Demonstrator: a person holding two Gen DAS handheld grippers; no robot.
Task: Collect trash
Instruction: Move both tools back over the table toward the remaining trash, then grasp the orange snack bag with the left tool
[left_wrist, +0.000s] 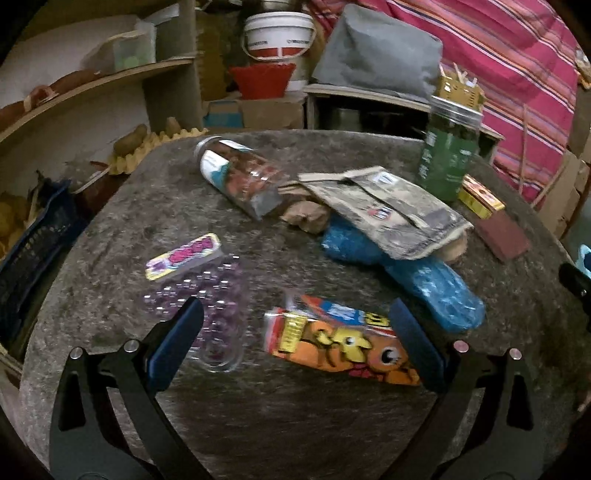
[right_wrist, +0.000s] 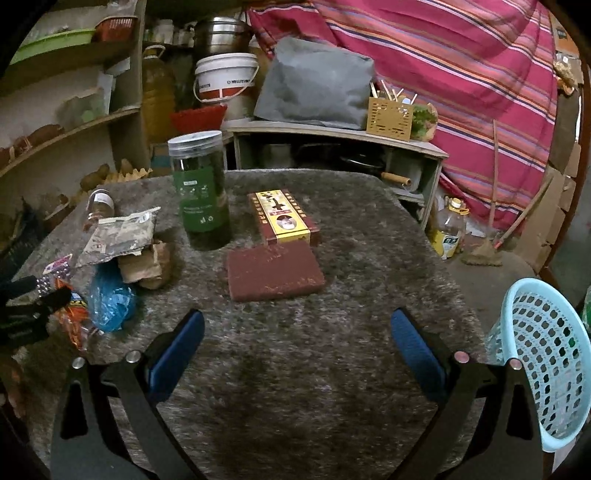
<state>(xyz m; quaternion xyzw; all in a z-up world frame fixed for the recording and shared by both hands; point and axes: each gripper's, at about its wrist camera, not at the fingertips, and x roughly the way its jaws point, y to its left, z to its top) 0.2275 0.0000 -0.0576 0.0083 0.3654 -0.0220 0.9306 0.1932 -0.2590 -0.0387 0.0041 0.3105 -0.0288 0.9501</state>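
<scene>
Left gripper (left_wrist: 295, 332) astride orange wrapper (left_wrist: 340, 345)

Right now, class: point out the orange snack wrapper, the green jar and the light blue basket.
orange snack wrapper (left_wrist: 343, 345), left wrist view, printed front.
green jar (right_wrist: 201, 195), right wrist view, label.
light blue basket (right_wrist: 546, 354), right wrist view, perforated wall.

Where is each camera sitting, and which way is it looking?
Left wrist: sits on the left gripper, looking forward and down at the orange snack wrapper on the gray table; its own blue-padded fingers show, spread wide.
Right wrist: sits on the right gripper, facing the maroon box, with a light blue basket at right; its spread fingers show.
Shared: both see the green jar, blue bag and the table.
</scene>
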